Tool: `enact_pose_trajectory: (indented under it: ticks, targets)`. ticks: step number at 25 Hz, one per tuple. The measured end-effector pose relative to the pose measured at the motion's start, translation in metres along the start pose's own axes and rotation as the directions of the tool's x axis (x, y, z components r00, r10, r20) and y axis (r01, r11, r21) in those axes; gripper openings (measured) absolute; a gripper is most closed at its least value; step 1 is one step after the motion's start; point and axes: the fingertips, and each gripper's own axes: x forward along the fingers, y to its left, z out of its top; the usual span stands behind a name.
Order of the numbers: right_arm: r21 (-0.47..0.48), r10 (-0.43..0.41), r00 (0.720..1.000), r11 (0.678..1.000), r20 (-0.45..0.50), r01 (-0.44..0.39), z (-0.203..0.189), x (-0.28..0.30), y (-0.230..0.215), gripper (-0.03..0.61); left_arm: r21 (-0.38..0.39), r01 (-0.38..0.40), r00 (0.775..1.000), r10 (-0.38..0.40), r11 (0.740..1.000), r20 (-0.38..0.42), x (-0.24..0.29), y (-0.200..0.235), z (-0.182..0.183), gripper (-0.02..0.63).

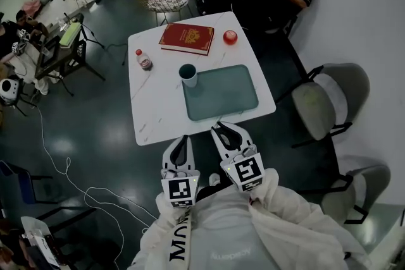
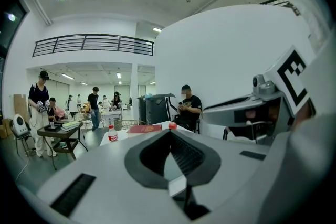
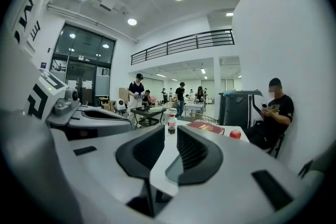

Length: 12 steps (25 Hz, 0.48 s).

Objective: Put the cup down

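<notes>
Both grippers are held low and close to the person's chest, side by side, pointing forward at the near edge of the square white table (image 1: 147, 112). White sleeves run back from the marker cubes.

The left gripper (image 1: 183, 138) points straight ahead. In the left gripper view its dark ribbed pads meet at the tips, so the jaws are closed and grip nothing. The right gripper (image 1: 222, 128) sits just beside it, angled slightly inward, with its tips a little nearer the table edge. In the right gripper view a narrow gap shows between its pads, with only the tabletop visible through it. It is slightly open and empty.

The white cup with a dark inside (image 1: 188, 74) stands upright on the table, well ahead of both sets of jaws and free of them, roughly in line with the left ones. It is at the far left corner of the flat grey-green rectangular tray (image 1: 223, 94). I cannot tell whether it rests on the tray's rim or just beside it.

Beyond the cup lies a red hardcover book (image 1: 186, 38). A small round red object (image 1: 230, 36) sits to the book's right, and a clear red-capped plastic bottle (image 1: 143, 60) stands ahead and to the left of the left jaws.
</notes>
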Motion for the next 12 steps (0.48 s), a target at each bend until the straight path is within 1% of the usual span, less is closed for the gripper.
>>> enact_pose_trajectory:
  ticks: [4, 5, 8, 12]
  targets:
    - [-0.003, -0.019, 1.000, 1.000, -0.016, 0.019, -0.001, -0.008, -0.006, 0.060, -0.005, 0.017, 1.000, -0.017, 1.000, 0.001, -0.001, -0.012, 0.003, 0.011]
    - [-0.005, -0.025, 0.999, 1.000, -0.022, 0.025, -0.002, -0.008, -0.008, 0.060, -0.005, 0.021, 1.000, -0.021, 1.000, -0.005, -0.002, -0.014, 0.002, 0.011]
    - [0.000, -0.037, 0.999, 0.999, -0.040, 0.037, -0.005, -0.011, -0.011, 0.034, -0.006, 0.030, 0.999, -0.030, 1.000, -0.021, -0.006, -0.020, 0.001, 0.011]
    - [0.013, -0.045, 0.998, 0.999, -0.053, 0.046, -0.008, -0.011, -0.017, 0.011, -0.006, 0.027, 0.999, -0.028, 1.000, -0.038, -0.006, -0.024, 0.000, 0.011]
